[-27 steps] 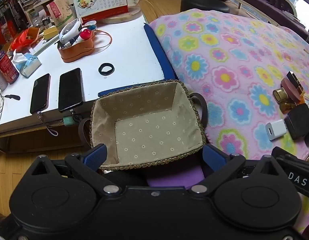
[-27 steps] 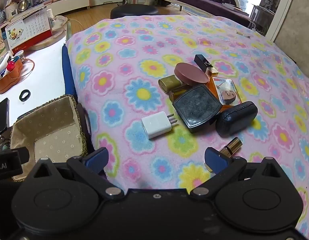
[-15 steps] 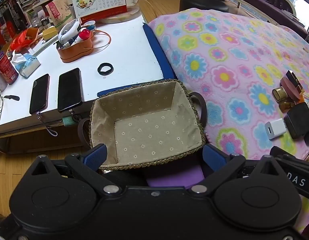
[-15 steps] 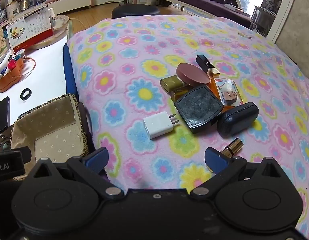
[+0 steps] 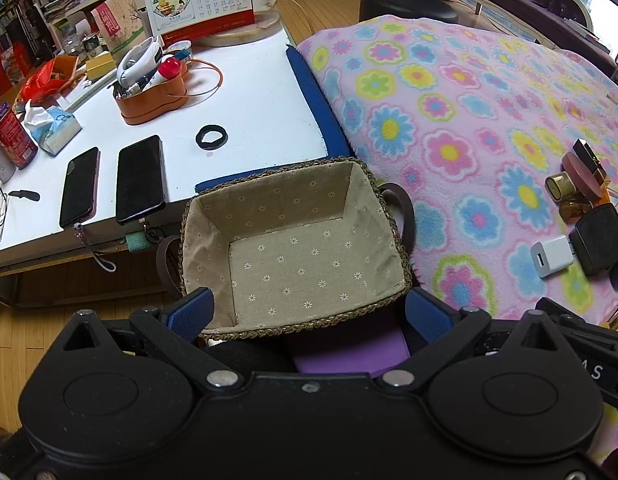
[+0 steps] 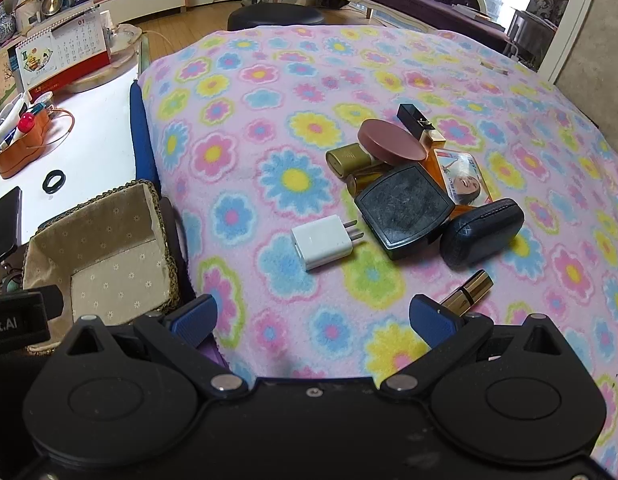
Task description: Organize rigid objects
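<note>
An empty cloth-lined woven basket (image 5: pixel 389 224) sits at the left edge of the flowered blanket (image 6: pixel 269 128); it also shows in the right wrist view (image 6: pixel 153 216). My left gripper (image 5: pixel 309 314) is open and empty just in front of the basket's near rim. On the blanket lie a white charger plug (image 6: pixel 323 242), a black square compact (image 6: pixel 405 208), a dark oval case (image 6: pixel 481 232), a round pink compact (image 6: pixel 391 142), gold tubes (image 6: pixel 349 160) and a gold lipstick (image 6: pixel 467 290). My right gripper (image 6: pixel 313 316) is open and empty, short of the charger.
A white table (image 5: pixel 245 92) to the left carries two phones (image 5: pixel 139 178), a black ring (image 5: pixel 211 137), an orange organizer (image 5: pixel 153 96), a tissue pack and a calendar (image 5: pixel 201 4). A black stool (image 6: pixel 275 16) and purple sofa stand beyond the blanket.
Both grippers drifted slightly; the right view shifted so the items sit a little further right. Nothing was grasped or moved.
</note>
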Demonstrator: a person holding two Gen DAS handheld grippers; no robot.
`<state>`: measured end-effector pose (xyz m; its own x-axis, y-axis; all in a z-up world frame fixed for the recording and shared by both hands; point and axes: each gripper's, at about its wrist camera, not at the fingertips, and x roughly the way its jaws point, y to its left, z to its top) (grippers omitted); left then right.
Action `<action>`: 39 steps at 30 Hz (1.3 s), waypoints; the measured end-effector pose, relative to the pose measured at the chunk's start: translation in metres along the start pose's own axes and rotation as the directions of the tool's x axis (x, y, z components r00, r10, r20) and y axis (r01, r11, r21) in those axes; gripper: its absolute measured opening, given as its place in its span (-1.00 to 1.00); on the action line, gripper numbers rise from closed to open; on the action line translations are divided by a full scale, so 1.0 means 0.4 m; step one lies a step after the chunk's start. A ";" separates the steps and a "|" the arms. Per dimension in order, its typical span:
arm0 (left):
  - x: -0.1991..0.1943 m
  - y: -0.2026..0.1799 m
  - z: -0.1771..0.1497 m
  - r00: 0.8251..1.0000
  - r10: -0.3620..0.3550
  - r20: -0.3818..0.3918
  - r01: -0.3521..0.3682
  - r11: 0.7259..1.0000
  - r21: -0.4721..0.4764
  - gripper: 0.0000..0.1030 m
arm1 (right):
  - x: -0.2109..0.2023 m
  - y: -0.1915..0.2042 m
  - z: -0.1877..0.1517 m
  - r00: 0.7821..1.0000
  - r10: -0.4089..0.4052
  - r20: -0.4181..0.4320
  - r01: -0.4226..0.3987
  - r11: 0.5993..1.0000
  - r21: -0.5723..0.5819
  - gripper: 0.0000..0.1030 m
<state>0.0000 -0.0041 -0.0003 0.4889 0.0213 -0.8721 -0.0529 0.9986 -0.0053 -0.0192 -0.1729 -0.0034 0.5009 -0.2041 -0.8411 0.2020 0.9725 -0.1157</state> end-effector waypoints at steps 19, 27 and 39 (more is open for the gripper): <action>0.008 -0.009 -0.010 1.000 -0.003 -0.003 0.003 1.000 0.021 0.92 | 0.004 -0.003 -0.001 1.000 0.011 0.002 -0.011 1.000 -0.009 0.99; 0.006 -0.010 -0.010 1.000 0.000 -0.009 0.000 1.000 0.028 0.92 | 0.007 -0.010 -0.002 1.000 0.018 -0.003 -0.018 1.000 -0.002 0.99; 0.004 -0.011 -0.009 1.000 -0.010 -0.005 0.010 0.999 0.038 0.91 | -0.003 -0.035 -0.010 0.995 0.085 0.043 -0.085 0.996 -0.001 0.98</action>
<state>-0.0021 -0.0088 -0.0033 0.4846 0.0115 -0.8747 -0.0153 0.9999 0.0047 -0.0262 -0.1860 -0.0029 0.5517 -0.1256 -0.8245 0.1580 0.9864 -0.0445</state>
